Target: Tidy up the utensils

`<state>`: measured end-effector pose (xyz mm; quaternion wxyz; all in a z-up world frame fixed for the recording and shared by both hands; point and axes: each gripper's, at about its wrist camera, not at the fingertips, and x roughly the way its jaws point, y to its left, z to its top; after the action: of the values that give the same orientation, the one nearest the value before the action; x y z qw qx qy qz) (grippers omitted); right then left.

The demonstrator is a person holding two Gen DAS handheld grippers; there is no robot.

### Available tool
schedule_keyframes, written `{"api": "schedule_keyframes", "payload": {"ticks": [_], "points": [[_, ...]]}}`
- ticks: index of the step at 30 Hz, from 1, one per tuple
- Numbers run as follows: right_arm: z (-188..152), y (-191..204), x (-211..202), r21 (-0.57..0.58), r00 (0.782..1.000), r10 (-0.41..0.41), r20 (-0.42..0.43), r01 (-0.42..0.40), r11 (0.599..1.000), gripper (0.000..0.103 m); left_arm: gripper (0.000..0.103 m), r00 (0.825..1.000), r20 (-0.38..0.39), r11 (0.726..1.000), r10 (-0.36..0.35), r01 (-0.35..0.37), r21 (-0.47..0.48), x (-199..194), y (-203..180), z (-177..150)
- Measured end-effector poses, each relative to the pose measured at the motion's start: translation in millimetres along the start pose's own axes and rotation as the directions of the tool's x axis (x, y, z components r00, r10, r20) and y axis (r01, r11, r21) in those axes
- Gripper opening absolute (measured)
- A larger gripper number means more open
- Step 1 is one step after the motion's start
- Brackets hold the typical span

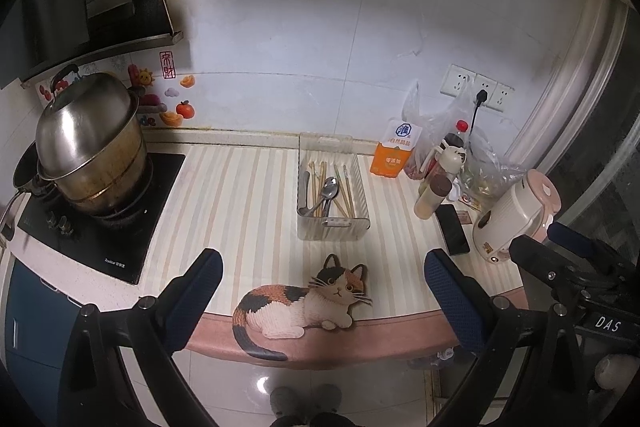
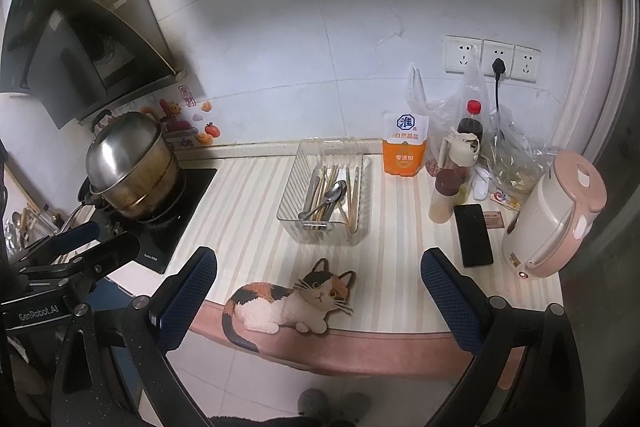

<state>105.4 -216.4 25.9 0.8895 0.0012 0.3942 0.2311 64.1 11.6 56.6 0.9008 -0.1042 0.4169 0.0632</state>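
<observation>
Left to right: black two-finger left gripper (image 1: 322, 279) spread wide and empty at the near counter edge; clear ribbed plastic bin (image 1: 362, 201) mid-counter with steel spoons (image 1: 330, 189) and wooden chopsticks (image 1: 347, 189) inside, long axes near to far, spoon bowls toward the far wall; right gripper (image 2: 318, 277) likewise wide, empty. Utensils all binned, fitting either a finished sort or one pending; no reach indicated.

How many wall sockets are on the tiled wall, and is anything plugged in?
3, side by side in one row on the white tiled wall, above the clear plastic bags: left white socket, middle white socket holding a black plug, right white socket. None seem hidden.
</observation>
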Motion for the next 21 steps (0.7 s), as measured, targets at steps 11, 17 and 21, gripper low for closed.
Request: {"api": "schedule_keyframes", "payload": {"ticks": [11, 17, 21], "points": [[-1.2, 1.0, -0.5, -0.001, 1.0, 0.0, -0.004, 0.0, 1.0, 0.103, 0.103, 1.0, 0.0, 1.0, 0.0, 0.0, -0.002, -0.4, -4.7, -2.2], [-0.9, 0.8, 0.0, -0.007, 1.0, -0.001, -0.005, 0.001, 1.0, 0.103, 0.103, 1.0, -0.002, 1.0, 0.001, -0.001, 0.0, 0.1, -5.2, -1.7], [-1.3, 1.4, -0.6, -0.007, 1.0, -0.003, -0.004, 0.003, 1.0, 0.103, 0.103, 1.0, 0.001, 1.0, 0.003, -0.003, 0.001, 0.5, -5.5, -2.0]]}}
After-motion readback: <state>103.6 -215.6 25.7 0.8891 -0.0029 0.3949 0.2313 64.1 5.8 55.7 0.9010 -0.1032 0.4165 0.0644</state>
